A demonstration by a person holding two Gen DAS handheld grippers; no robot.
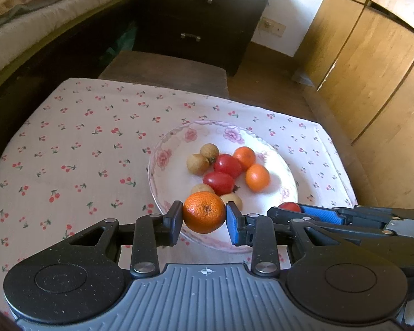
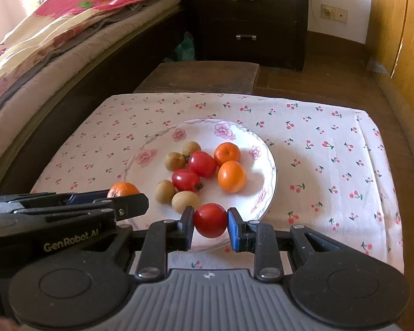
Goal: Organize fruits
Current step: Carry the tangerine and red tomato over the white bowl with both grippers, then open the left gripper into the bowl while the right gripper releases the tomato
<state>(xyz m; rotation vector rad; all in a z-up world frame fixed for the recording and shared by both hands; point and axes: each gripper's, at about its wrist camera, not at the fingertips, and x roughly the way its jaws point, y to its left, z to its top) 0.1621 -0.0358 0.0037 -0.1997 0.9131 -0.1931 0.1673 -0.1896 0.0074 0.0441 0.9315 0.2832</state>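
A white floral plate (image 1: pixel 176 143) (image 2: pixel 265 154) sits on the cherry-print tablecloth and holds two oranges (image 1: pixel 257 178), two red tomatoes (image 1: pixel 228 165) and several brown longans (image 1: pixel 197 164). My left gripper (image 1: pixel 204 216) is shut on a tangerine (image 1: pixel 204 212) just above the plate's near rim; it also shows in the right wrist view (image 2: pixel 123 189). My right gripper (image 2: pixel 210 222) is shut on a red tomato (image 2: pixel 210 220) above the plate's near edge; the tomato peeks out in the left wrist view (image 1: pixel 289 207).
The cherry-print tablecloth (image 1: pixel 77 143) covers a small table. A bed (image 2: pixel 41 49) runs along the left. A dark nightstand (image 2: pixel 248 19) and a brown stool (image 2: pixel 201 75) stand behind. Wooden cabinets (image 1: pixel 372 69) are on the right.
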